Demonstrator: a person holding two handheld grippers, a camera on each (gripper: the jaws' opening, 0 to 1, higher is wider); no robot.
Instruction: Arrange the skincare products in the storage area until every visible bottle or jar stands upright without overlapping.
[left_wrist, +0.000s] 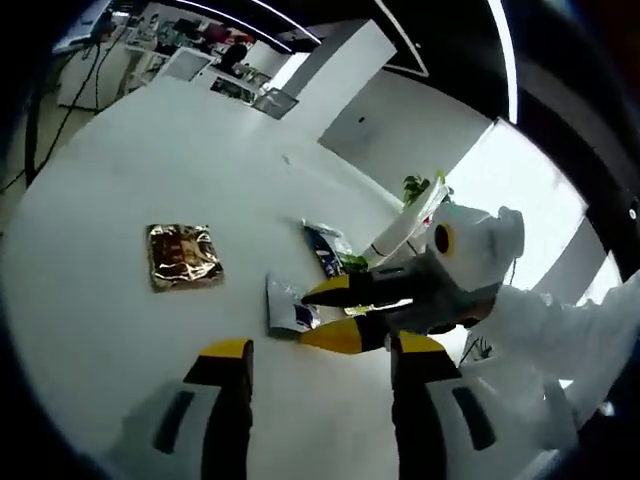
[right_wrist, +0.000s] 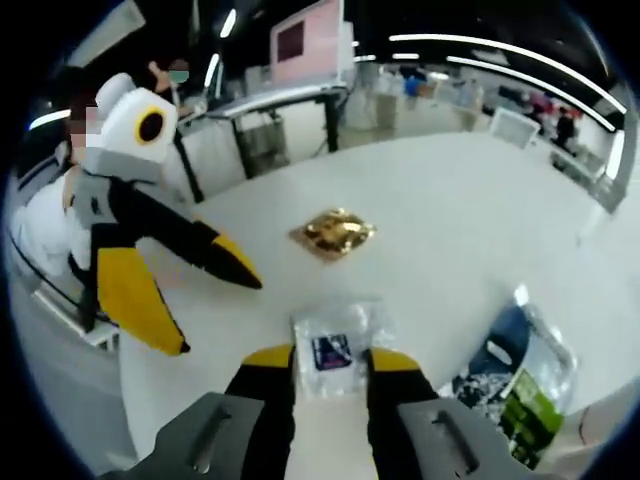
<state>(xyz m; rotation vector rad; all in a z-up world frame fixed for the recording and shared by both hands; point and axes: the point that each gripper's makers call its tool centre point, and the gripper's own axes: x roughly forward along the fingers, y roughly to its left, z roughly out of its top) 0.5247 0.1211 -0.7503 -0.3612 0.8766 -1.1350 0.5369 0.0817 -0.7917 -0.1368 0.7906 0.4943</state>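
Right gripper view: we're bringing the right gripper over the clear sachet lying flat on the worktop, fingers spread either side to pinch it. Left gripper is hovering spread; gold sachet lying apart.

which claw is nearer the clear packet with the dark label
Right. The right claw straddles the clear packet, its jaws on either side of it. The left claw sits back from that packet, jaws open, not touching it.
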